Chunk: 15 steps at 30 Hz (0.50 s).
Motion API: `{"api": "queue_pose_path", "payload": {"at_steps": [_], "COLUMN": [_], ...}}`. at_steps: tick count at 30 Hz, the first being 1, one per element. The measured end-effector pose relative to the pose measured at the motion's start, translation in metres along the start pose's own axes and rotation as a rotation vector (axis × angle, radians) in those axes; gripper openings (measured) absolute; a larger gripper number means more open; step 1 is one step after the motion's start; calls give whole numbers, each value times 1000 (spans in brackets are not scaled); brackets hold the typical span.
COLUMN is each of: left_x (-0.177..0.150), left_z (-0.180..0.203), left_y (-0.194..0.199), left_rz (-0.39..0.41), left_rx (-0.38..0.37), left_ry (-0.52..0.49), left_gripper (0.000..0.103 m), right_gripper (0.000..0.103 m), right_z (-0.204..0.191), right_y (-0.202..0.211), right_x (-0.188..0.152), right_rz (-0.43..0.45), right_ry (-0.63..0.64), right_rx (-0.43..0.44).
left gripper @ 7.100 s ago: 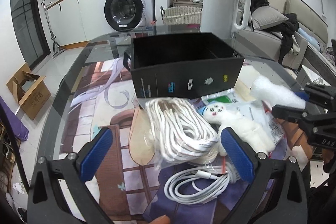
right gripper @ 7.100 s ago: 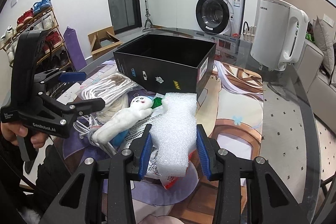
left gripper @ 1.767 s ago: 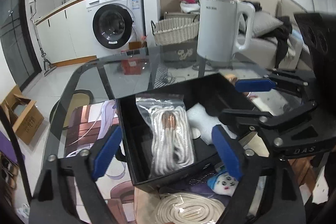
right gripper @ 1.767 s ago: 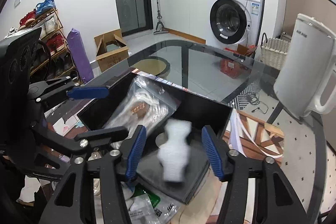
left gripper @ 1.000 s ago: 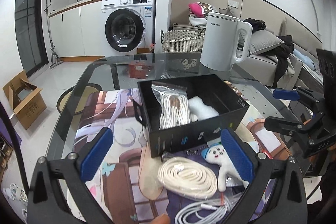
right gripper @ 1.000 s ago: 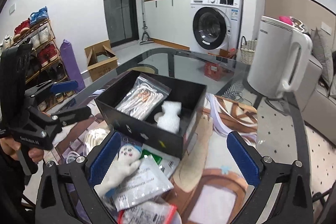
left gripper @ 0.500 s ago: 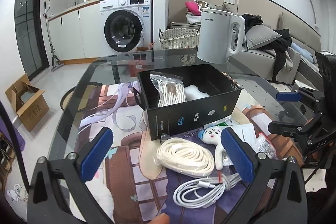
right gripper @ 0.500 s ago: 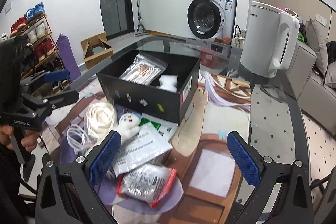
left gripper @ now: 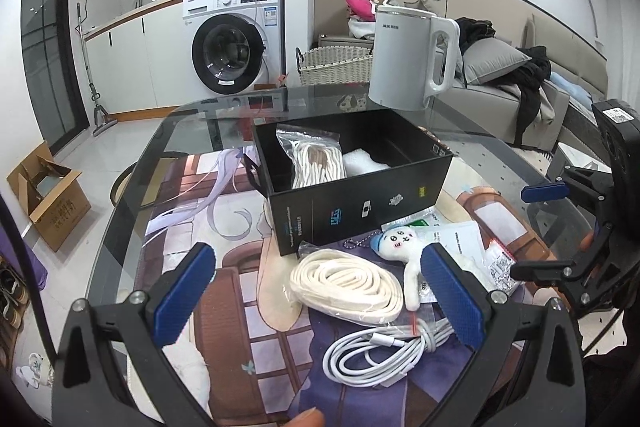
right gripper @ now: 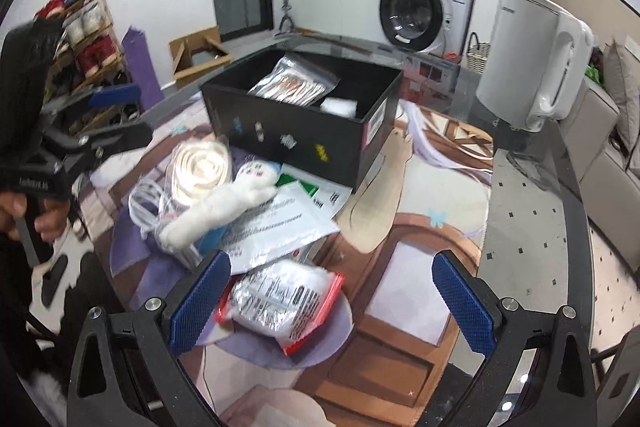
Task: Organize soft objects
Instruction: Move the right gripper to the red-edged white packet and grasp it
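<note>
A black open box (left gripper: 352, 211) (right gripper: 296, 135) on the glass table holds a bagged rope (left gripper: 316, 163) (right gripper: 292, 81) and a white foam piece (left gripper: 362, 163) (right gripper: 340, 105). In front of it lie a white plush doll (left gripper: 404, 255) (right gripper: 224, 203), a cream coiled strap (left gripper: 348, 285) (right gripper: 200, 163) and a white cable (left gripper: 380, 347). My left gripper (left gripper: 318, 291) (right gripper: 120, 117) is open above the strap, holding nothing. My right gripper (right gripper: 330, 301) (left gripper: 532, 231) is open and empty over a red-edged bag (right gripper: 280, 301).
A white kettle (left gripper: 412, 59) (right gripper: 524, 63) stands behind the box on the right. Flat paper packets (right gripper: 276, 227) lie under the doll. A printed mat (left gripper: 224, 267) covers the table's middle. A hand (right gripper: 44, 219) holds the left gripper's handle.
The bagged rope and the foam piece went into the box and both grippers opened. Since then both have drawn back towards the table's near side; the right one has dropped lower.
</note>
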<state>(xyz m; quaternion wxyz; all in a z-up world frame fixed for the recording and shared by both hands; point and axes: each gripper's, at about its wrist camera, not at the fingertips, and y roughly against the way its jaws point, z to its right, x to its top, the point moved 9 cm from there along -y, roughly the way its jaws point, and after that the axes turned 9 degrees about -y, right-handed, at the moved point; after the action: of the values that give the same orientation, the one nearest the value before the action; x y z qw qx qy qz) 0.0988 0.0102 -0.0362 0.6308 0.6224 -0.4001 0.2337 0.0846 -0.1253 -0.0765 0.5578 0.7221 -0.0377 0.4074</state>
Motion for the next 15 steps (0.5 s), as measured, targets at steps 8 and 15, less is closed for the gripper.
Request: {"api": "queue_pose_path", "payload": {"at_steps": [8,15], "left_x": [-8,-11], "left_z": [6,11], "left_y": [-8,-11], "left_rz": [-38,-48], "left_rx": [-7,-18], "left_ry": [-36,-46], "left_gripper": [103,103], "right_gripper": [103,103], "right_z": [-11,-18], "right_y": [-9,-19], "right_x": [-14,-22], "right_rz": [-50,-81], "right_ry": [40,48], "right_rx": [49,78]}}
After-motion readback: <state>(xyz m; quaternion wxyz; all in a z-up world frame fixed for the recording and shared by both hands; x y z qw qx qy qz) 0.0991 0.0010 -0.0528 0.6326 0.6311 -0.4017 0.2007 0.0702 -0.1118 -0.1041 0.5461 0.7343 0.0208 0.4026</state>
